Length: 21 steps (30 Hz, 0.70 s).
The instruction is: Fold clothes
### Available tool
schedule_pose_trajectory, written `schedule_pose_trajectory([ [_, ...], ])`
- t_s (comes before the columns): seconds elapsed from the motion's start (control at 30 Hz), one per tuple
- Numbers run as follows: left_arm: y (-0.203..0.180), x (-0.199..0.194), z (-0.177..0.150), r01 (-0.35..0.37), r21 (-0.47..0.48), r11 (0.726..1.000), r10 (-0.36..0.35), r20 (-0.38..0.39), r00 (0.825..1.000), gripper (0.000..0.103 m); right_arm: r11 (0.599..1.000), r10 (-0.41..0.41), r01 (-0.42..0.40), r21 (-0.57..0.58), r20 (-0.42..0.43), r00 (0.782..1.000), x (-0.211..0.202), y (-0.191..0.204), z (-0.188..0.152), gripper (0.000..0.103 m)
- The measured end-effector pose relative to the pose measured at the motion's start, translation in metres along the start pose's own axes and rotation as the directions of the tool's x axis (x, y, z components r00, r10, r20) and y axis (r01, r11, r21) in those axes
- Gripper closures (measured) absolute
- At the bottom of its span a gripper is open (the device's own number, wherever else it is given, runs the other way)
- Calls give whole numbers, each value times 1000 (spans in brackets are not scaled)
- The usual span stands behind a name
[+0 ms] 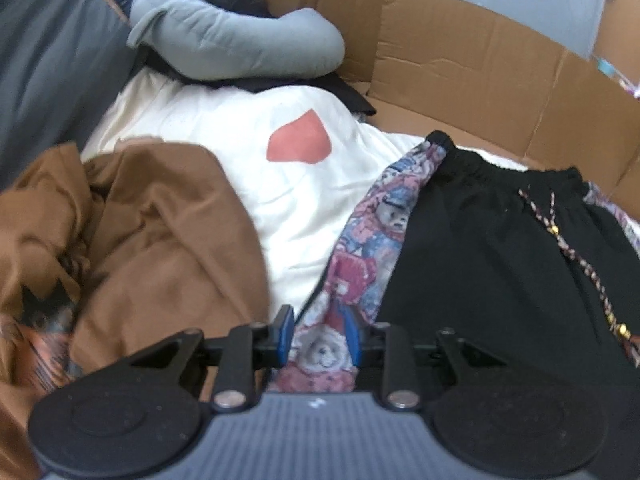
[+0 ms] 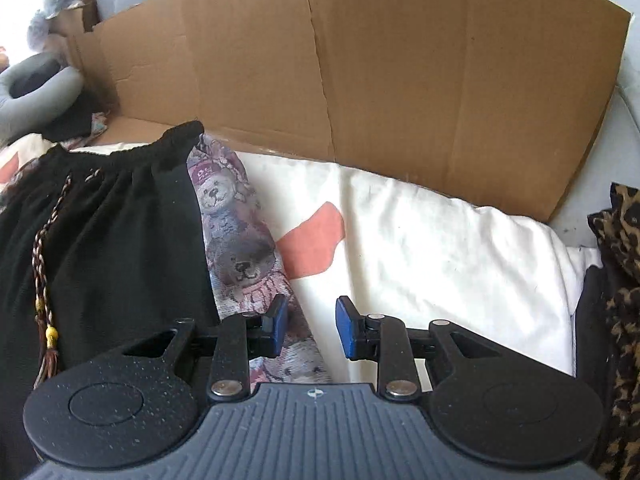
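Note:
A black garment (image 1: 500, 248) with an elastic waistband, a braided cord (image 1: 568, 248) and teddy-bear print side panels (image 1: 384, 220) lies flat on a white cover (image 1: 304, 208). My left gripper (image 1: 320, 334) is shut on the lower end of the left print panel, and the cloth fills the gap between its blue pads. In the right wrist view, the same garment (image 2: 120, 248) lies to the left. My right gripper (image 2: 312, 330) stands open over the edge of the right print panel (image 2: 236, 232). Its left pad is above the print, its right pad above the white cover (image 2: 440, 248).
A brown garment (image 1: 160, 232) lies crumpled at the left. A grey neck pillow (image 1: 240, 40) rests at the back. A cardboard wall (image 2: 360, 80) stands behind the cover, which bears red heart shapes (image 1: 300, 142). Leopard-print cloth (image 2: 620, 280) is at the far right.

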<state>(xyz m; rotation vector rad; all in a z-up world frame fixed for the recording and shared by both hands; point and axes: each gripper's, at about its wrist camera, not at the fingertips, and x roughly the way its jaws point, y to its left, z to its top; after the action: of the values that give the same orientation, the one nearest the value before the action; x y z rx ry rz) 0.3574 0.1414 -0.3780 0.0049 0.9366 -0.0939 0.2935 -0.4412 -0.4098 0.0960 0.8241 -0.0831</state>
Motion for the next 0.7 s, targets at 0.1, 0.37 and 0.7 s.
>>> schedule_pose_trajectory([
  [0.1,-8,4,-8,7,28,1000,-6,-11,1000,74,1000,0,0,-15,-11,1000,2,-4,0,70],
  [0.37,-6,15,-8,-6,36,999,6,-5,1000,74,997,22,-23,-70,-24,999,12,6,4,75],
  [0.7,-5,24,-2,-6,45,999,6,5,1000,74,995,24,-31,-98,-73,997,24,15,-3,76],
])
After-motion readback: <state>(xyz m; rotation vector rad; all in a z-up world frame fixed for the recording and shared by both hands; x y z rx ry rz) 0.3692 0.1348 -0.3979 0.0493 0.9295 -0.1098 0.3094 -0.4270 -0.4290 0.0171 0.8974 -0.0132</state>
